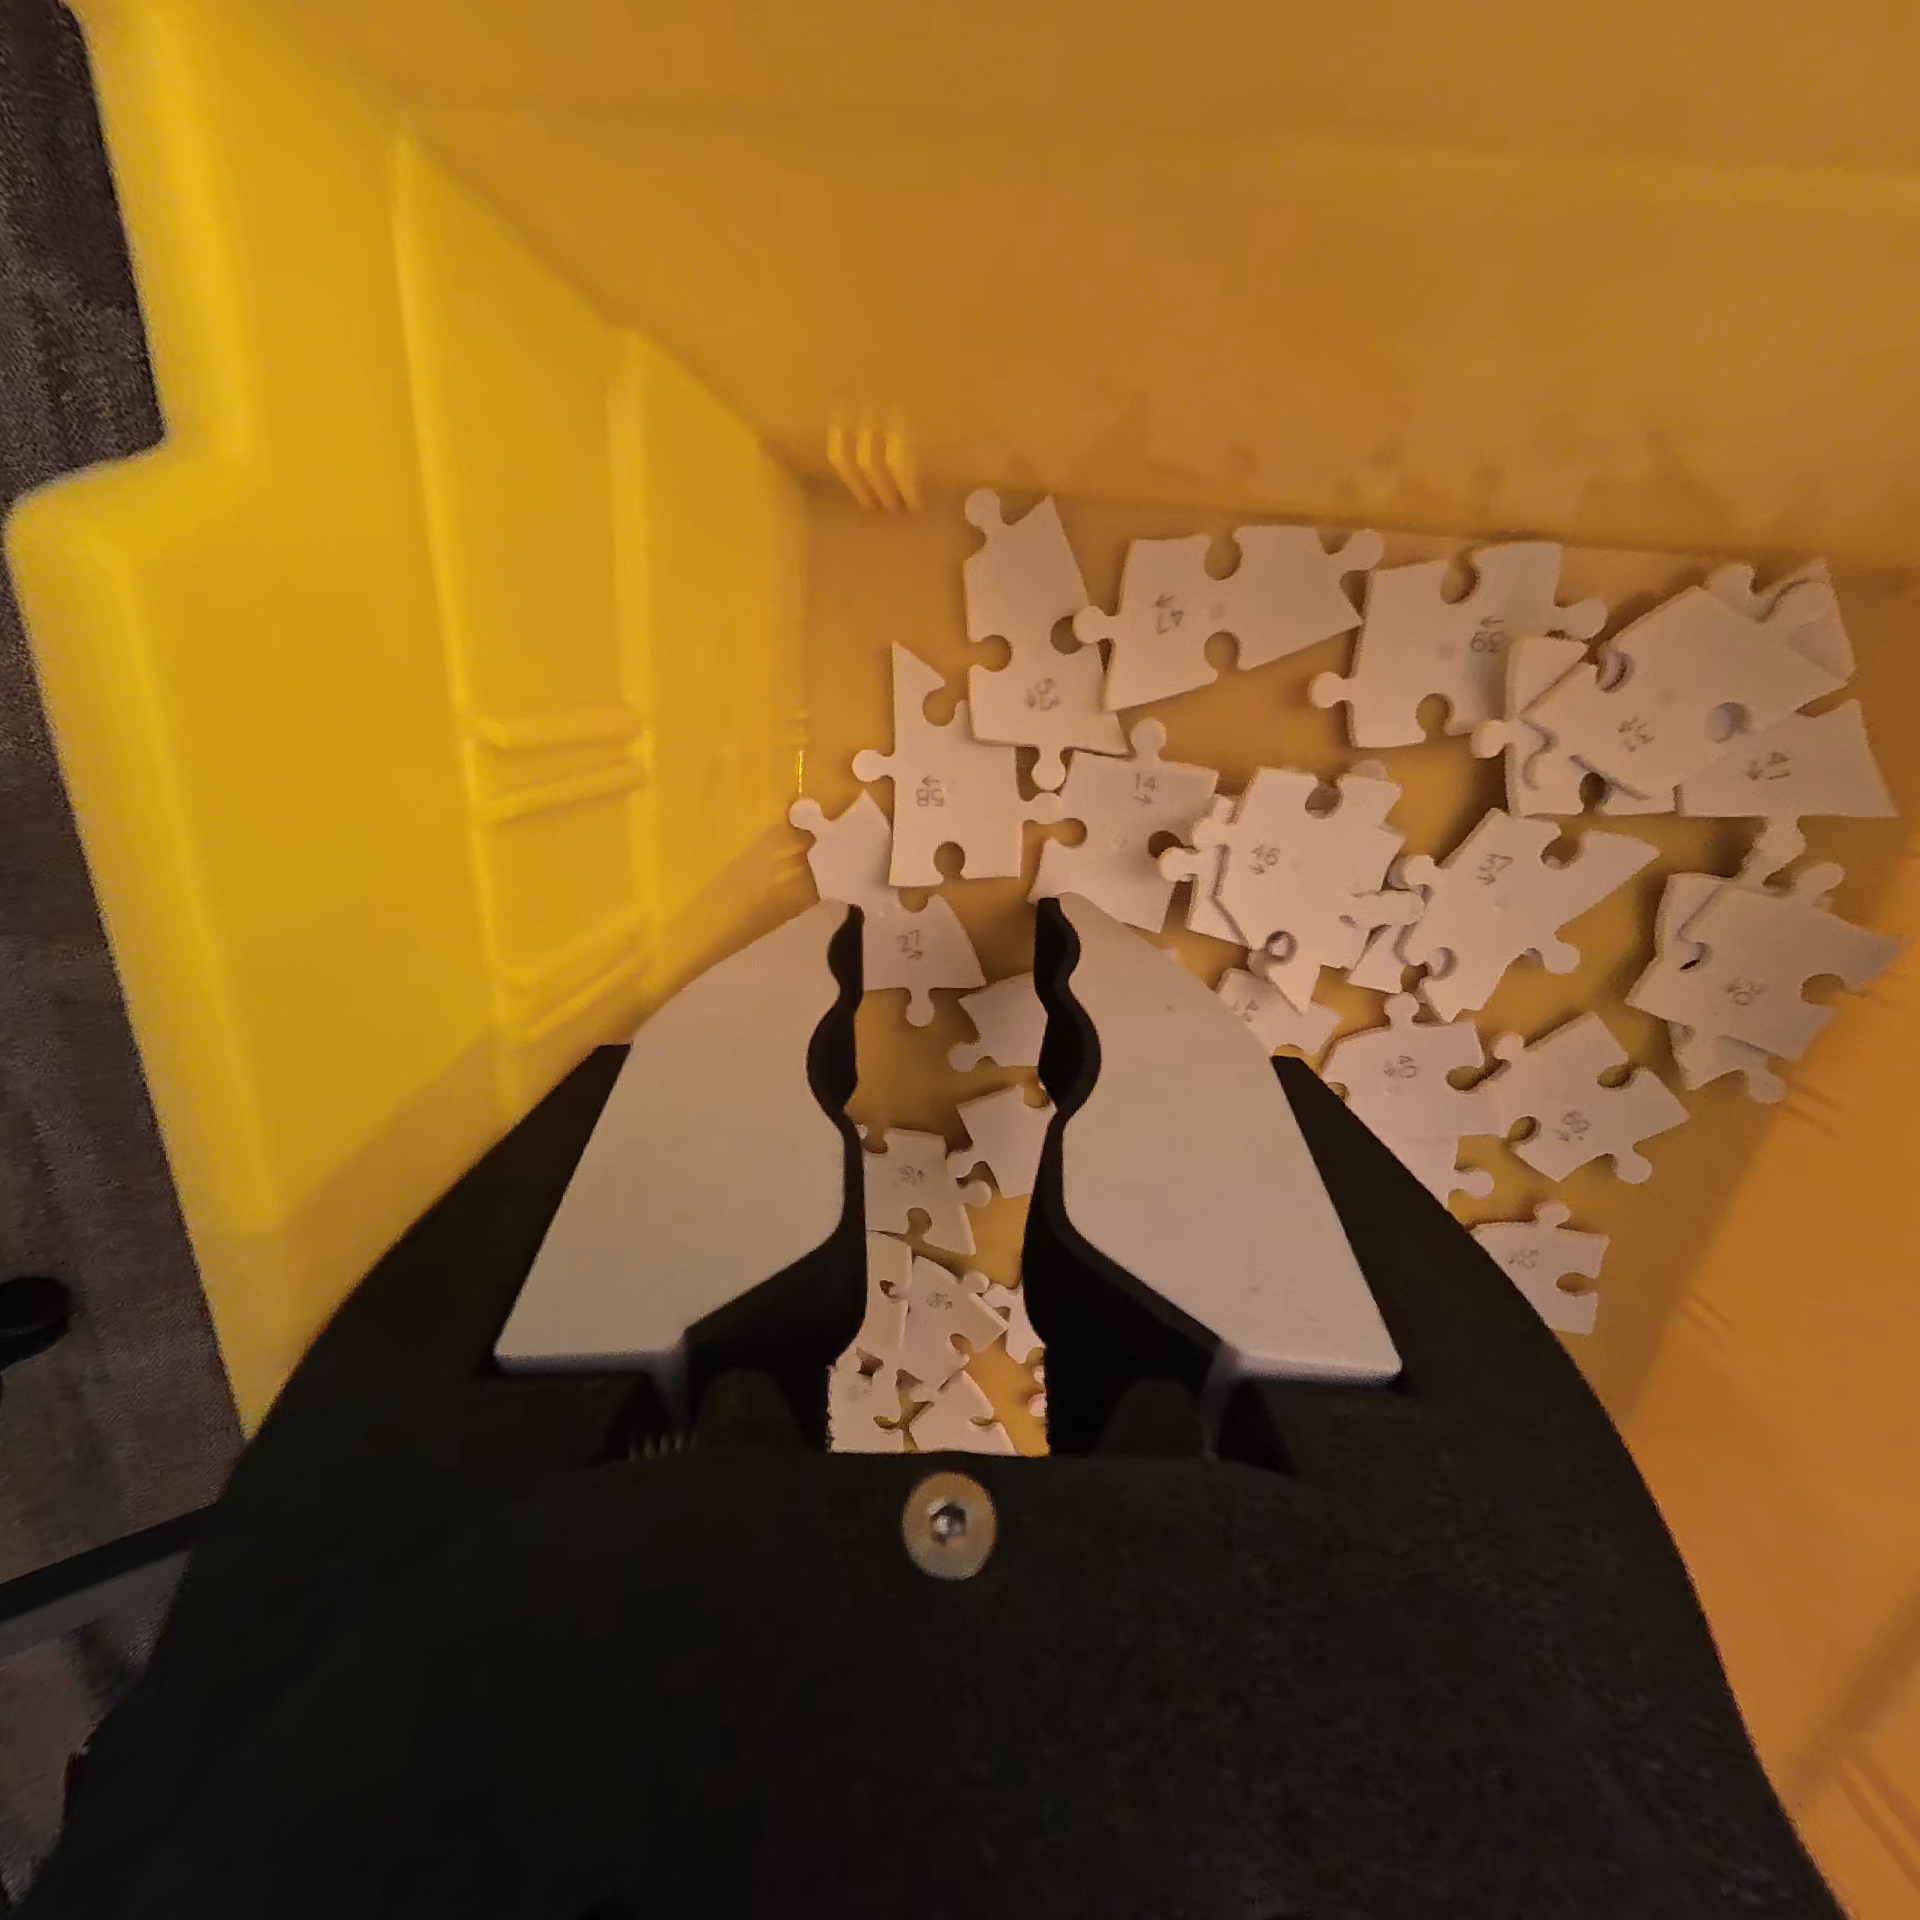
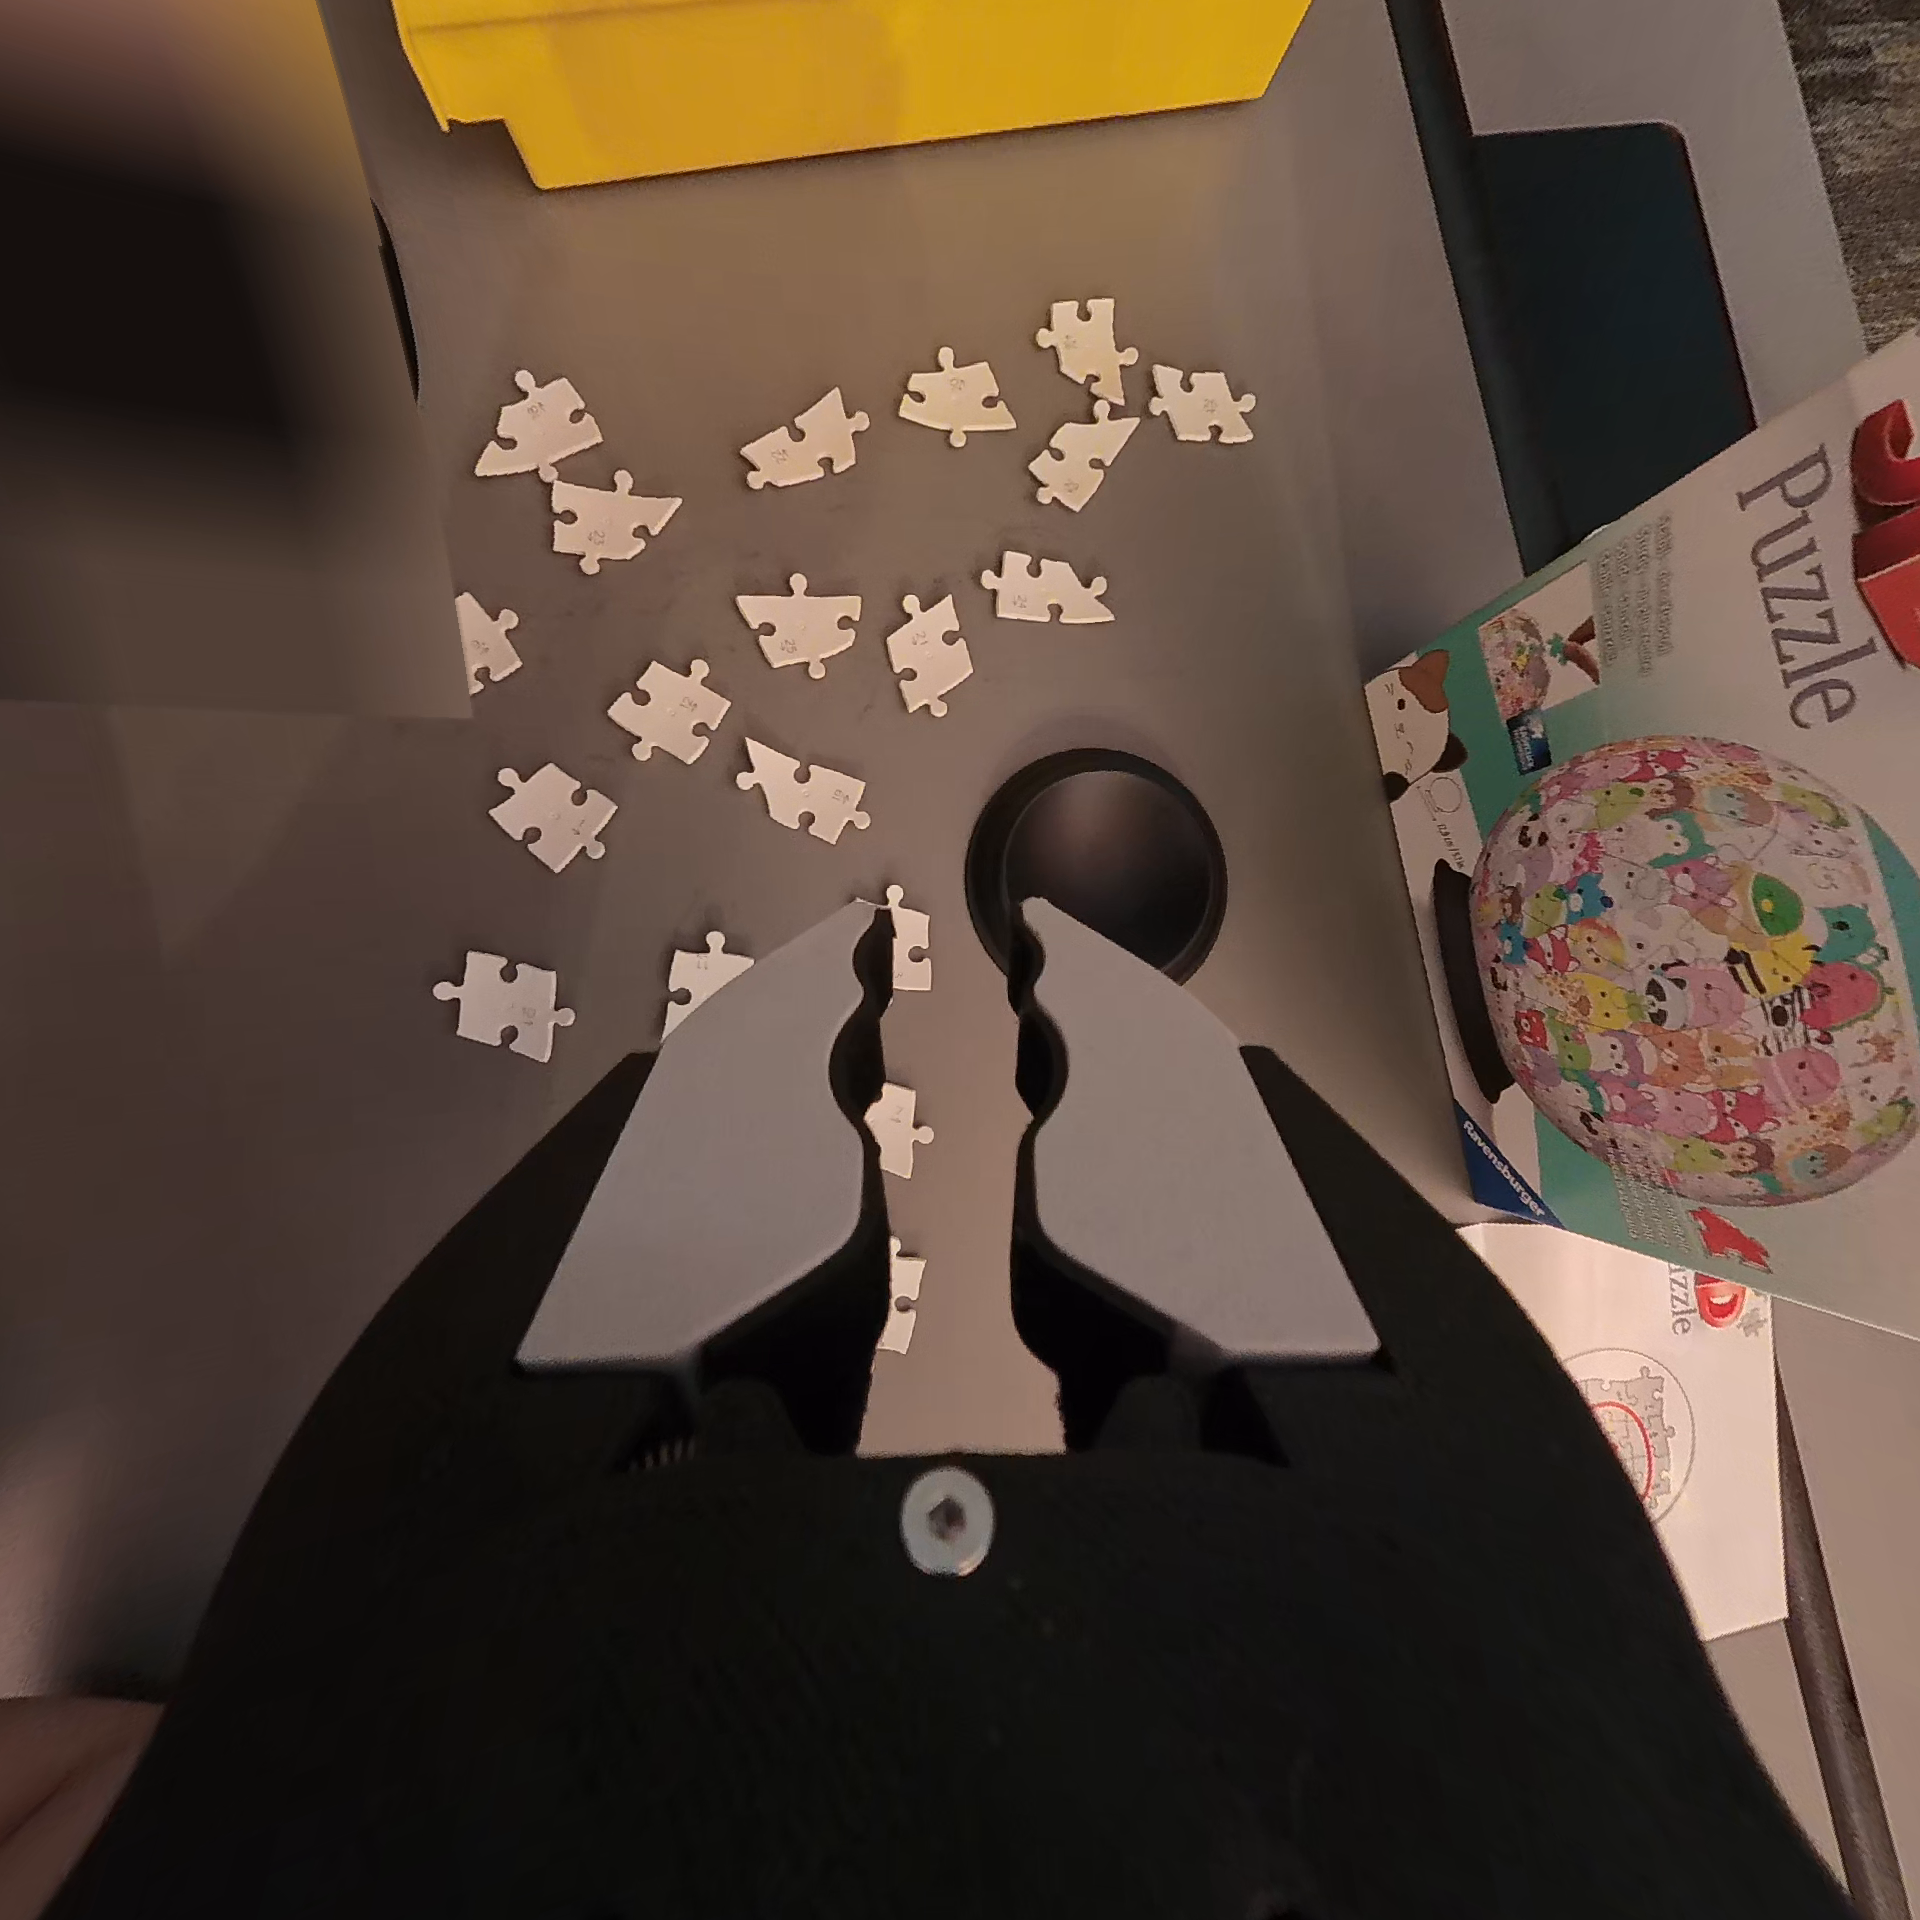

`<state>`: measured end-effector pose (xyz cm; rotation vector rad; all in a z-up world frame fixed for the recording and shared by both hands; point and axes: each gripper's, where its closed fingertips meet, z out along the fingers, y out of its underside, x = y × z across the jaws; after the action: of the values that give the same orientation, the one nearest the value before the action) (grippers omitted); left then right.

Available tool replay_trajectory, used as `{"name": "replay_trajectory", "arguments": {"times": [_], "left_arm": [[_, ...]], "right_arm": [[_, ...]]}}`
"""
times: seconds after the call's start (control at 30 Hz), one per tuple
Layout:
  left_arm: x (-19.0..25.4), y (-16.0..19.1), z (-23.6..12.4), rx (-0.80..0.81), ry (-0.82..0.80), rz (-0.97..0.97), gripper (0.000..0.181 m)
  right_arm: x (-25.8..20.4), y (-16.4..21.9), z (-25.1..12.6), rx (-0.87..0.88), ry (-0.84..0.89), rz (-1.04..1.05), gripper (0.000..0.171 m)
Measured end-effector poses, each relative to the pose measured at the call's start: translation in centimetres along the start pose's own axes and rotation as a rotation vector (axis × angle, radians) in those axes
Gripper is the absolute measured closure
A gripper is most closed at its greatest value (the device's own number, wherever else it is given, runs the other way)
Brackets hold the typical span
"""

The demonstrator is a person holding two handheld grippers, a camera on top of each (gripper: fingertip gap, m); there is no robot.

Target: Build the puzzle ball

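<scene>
The left claw (image 1: 951,914) is reaching into a yellow bin (image 1: 582,644), fingers gaping narrowly and holding nothing above a heap of white puzzle pieces (image 1: 1299,831). The right claw (image 2: 945,914) is hovering, also narrowly parted and empty, over the grey tabletop (image 2: 1143,644), where more pieces (image 2: 800,629) are lying scattered beside a black ring stand (image 2: 1096,862) and the puzzle box (image 2: 1683,935).
</scene>
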<state>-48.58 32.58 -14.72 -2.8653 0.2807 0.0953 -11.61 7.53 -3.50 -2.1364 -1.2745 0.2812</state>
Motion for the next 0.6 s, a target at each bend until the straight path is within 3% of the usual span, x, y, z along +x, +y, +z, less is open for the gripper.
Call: {"name": "replay_trajectory", "arguments": {"times": [0.27,0.43,0.6], "left_arm": [[0.4,1.0,-0.3,-0.050,0.002,0.030,0.155],[-0.8,1.2,-0.3,-0.067,-0.118,0.076,0.156],[-0.5,0.9,-0.1,-0.050,-0.080,0.057,0.162]], "right_arm": [[-0.1,0.0,0.0,0.000,-0.002,-0.003,0.149],[-0.1,0.0,0.0,0.001,-0.005,-0.005,0.149],[-0.2,0.1,0.0,-0.009,-0.006,-0.011,0.149]]}}
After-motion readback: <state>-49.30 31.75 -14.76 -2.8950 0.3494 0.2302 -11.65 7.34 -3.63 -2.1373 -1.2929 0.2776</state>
